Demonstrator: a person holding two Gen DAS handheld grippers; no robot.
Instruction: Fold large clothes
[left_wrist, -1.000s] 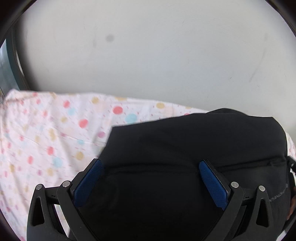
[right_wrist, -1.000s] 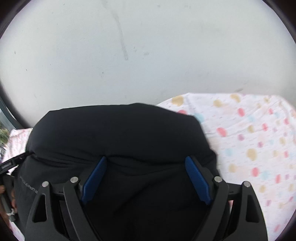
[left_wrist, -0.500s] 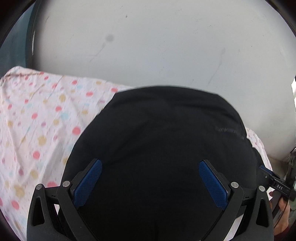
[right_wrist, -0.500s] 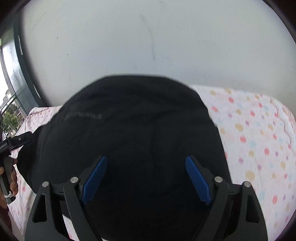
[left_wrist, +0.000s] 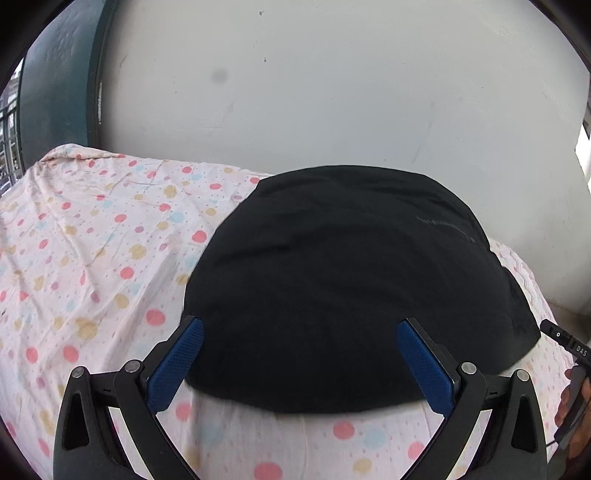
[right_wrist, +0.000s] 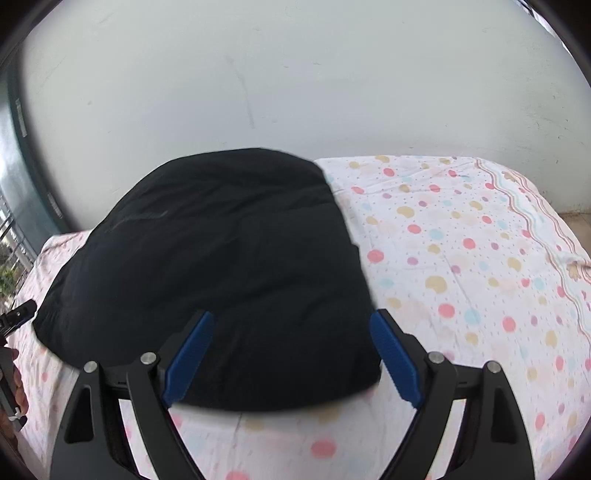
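Garment: black folded clothing (left_wrist: 351, 280), flat on dotted bedsheet (left_wrist: 92, 266).
Left gripper (left_wrist: 301, 363): jaws wide apart, nothing held.
Bkgd: white wall (left_wrist: 332, 92).

Setting: bed against a wall, daylight.
Polka-dot bedsheet (left_wrist: 92, 266) covers the bed; scuffed white wall (left_wrist: 332, 92) behind; dark window frame (left_wrist: 55, 81) far left.

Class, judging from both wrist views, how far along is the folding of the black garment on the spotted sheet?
Done: the black garment lies as a compact folded bundle on the spotted sheet.
In hand: nothing; the left gripper and right gripper are both open, fingers apart above its near edge.
Left: perhaps smoothing or one more fold; no other clothes show.
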